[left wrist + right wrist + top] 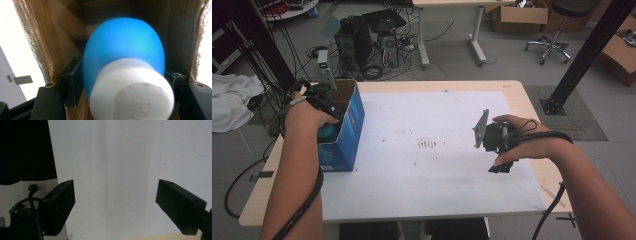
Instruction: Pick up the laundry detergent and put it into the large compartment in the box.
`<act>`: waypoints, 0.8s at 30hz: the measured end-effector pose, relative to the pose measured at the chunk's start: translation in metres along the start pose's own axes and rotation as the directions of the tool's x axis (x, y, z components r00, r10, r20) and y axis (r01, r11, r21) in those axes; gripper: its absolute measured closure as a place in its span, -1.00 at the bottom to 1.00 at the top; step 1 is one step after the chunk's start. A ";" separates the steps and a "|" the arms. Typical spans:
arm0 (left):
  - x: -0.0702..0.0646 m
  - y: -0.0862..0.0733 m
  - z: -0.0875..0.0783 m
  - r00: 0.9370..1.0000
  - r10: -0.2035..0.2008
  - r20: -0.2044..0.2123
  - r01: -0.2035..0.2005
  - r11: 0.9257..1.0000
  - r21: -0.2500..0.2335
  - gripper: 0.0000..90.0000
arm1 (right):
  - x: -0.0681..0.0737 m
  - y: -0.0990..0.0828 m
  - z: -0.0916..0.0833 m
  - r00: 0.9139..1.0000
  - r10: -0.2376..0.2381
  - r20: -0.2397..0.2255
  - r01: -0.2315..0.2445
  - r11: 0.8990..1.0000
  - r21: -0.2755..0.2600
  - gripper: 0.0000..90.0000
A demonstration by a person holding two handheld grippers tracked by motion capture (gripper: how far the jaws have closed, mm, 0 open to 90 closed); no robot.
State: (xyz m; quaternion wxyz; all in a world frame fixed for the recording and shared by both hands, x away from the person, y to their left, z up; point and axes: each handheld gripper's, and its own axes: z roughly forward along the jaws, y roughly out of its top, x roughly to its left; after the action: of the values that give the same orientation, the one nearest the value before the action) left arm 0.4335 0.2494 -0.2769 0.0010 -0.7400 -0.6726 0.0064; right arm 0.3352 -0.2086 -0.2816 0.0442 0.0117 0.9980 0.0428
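A blue bottle (122,47) with a white cap (132,92) lies between the jaws of my left gripper (120,77), cap toward the camera. Both black pads (72,82) sit against its sides. The gripper and bottle are inside an open blue cardboard box (353,122) at the table's left edge, where my left gripper (328,125) reaches in from above and the bottle (328,133) shows as a blue patch. My right gripper (500,168) hovers over the right part of the white sheet (432,120). In its own view my right gripper (115,195) stands open with nothing between the jaws.
The box's brown inner walls (50,37) close in on both sides of the bottle. The wooden table (522,95) ends just right of my right hand. Beyond the table stand computer towers (362,37), cables, cardboard boxes and an office chair (557,30).
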 end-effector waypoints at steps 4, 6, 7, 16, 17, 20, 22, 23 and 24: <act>-0.002 0.000 -0.003 1.000 0.005 -0.004 -0.005 1.000 -0.001 -0.25 | 0.000 -0.002 0.000 1.000 0.002 -0.001 -0.002 1.000 0.002 -0.64; -0.003 -0.001 -0.005 1.000 0.003 0.000 -0.003 1.000 -0.002 -0.26 | 0.000 -0.002 -0.001 1.000 0.004 0.000 -0.004 1.000 0.003 -0.64; -0.003 -0.001 -0.006 1.000 0.009 -0.002 -0.009 1.000 -0.002 -0.26 | 0.000 -0.003 -0.001 1.000 0.003 -0.001 -0.003 1.000 0.002 -0.64; -0.005 -0.004 -0.023 1.000 0.016 -0.016 -0.016 1.000 -0.023 -0.35 | 0.000 -0.004 -0.003 1.000 0.003 0.002 -0.003 1.000 0.002 -0.64; -0.006 -0.004 -0.025 1.000 0.009 -0.014 -0.010 1.000 -0.029 -0.37 | 0.000 -0.003 -0.003 1.000 -0.004 0.002 0.004 1.000 -0.001 -0.64; -0.007 -0.005 -0.033 1.000 0.016 -0.024 -0.017 0.999 -0.043 -0.39 | -0.001 -0.002 -0.003 1.000 -0.008 0.002 0.008 1.000 0.001 -0.64; -0.007 -0.006 -0.038 1.000 0.019 -0.025 -0.020 0.999 -0.047 -0.39 | -0.001 -0.001 -0.003 1.000 -0.009 0.002 0.009 1.000 -0.002 -0.64; -0.007 -0.007 -0.040 1.000 0.019 -0.025 -0.021 0.999 -0.050 -0.39 | -0.001 0.000 -0.003 1.000 -0.011 0.002 0.011 1.000 0.000 -0.64; -0.007 -0.007 -0.042 1.000 0.016 -0.025 -0.018 0.999 -0.051 -0.40 | -0.001 0.000 -0.003 1.000 -0.006 0.002 0.006 1.000 0.003 -0.64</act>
State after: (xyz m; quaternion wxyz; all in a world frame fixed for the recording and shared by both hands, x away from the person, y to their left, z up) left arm 0.4261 0.2435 -0.2349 -0.0098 -0.7455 -0.6661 -0.0199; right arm 0.3354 -0.2091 -0.2784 0.0451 0.0089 0.9981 0.0411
